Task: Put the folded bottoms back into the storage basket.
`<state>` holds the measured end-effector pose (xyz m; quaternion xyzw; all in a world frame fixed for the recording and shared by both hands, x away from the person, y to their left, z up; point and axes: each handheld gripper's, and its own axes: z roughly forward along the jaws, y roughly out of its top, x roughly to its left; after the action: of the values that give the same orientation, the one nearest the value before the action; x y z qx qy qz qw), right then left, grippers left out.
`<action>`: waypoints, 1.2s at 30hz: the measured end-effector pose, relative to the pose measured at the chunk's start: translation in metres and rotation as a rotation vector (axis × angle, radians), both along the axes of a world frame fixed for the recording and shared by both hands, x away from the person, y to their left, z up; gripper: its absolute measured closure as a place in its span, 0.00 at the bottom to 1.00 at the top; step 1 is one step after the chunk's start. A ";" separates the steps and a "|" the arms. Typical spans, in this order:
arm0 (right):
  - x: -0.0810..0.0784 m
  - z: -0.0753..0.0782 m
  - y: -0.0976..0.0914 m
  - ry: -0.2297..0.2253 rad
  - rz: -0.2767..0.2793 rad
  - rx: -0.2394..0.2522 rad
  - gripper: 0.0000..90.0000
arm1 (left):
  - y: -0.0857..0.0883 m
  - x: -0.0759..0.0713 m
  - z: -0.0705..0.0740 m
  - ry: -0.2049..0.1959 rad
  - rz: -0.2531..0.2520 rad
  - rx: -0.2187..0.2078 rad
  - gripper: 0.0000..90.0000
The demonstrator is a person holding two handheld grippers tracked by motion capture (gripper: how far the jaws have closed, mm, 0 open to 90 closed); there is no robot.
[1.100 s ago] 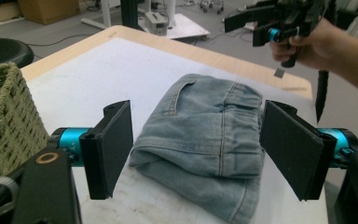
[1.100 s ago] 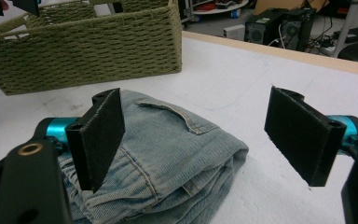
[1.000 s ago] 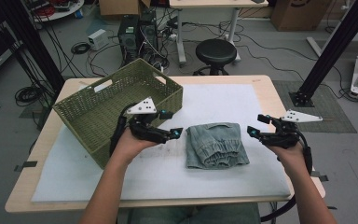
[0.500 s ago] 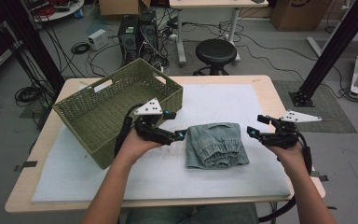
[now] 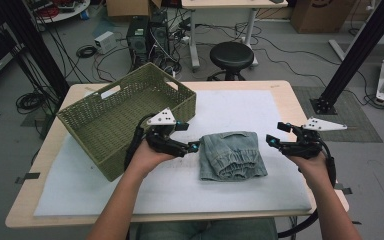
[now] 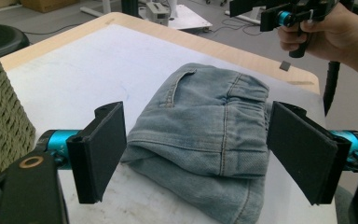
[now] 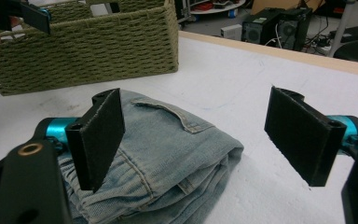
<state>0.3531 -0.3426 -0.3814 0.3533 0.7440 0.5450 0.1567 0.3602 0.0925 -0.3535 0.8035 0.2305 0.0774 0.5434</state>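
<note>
- The left gripper (image 5: 194, 147) sits at the left edge of the folded jeans (image 5: 233, 155), jaws spread wide with the denim fold between them, nothing gripped; they have just been opening, likely to straddle the thick fold.
- The right gripper (image 5: 271, 142) waits open and empty, just right of the jeans.
- The jeans lie mid-mat beside the green woven basket (image 5: 111, 131), probably their destination.

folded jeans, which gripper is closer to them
Left. The left gripper sits at the left edge of the folded jeans, jaws open. The right gripper hangs off their right side, a gap between.
</note>
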 end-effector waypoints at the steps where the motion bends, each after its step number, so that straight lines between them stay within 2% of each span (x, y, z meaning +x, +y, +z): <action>1: 0.000 0.000 0.001 0.001 0.002 -0.001 0.23 | 0.000 0.000 -0.001 0.001 0.004 0.004 0.22; 9: 0.000 0.000 0.003 -0.006 0.012 -0.011 0.23 | -0.014 0.006 -0.029 0.068 0.012 0.045 0.21; 13: 0.000 -0.001 0.003 -0.003 0.017 -0.015 0.23 | -0.023 0.012 -0.045 0.111 0.037 0.068 0.20; 19: 0.000 -0.002 0.003 -0.001 0.019 -0.016 0.23 | -0.033 0.020 -0.070 0.192 0.041 0.103 0.17; 25: 0.001 -0.002 0.001 -0.003 0.017 -0.014 0.23 | -0.040 0.029 -0.093 0.308 0.026 0.157 0.11; 28: 0.001 -0.002 0.000 0.000 0.015 -0.013 0.23 | -0.042 0.032 -0.096 0.327 0.030 0.115 0.10; 32: 0.002 -0.002 0.000 -0.004 0.013 -0.013 0.23 | -0.046 0.037 -0.101 0.361 0.040 0.032 0.10; 34: 0.001 -0.001 -0.001 -0.007 0.014 -0.011 0.23 | -0.047 0.038 -0.102 0.376 0.047 0.004 0.10; 36: 0.001 0.000 -0.002 -0.012 0.012 -0.011 0.23 | -0.051 0.038 -0.102 0.378 0.053 -0.005 0.10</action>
<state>0.3540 -0.3445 -0.3816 0.3446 0.7480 0.5442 0.1598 0.3986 0.0412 -0.4560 0.7960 0.3499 -0.0614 0.4901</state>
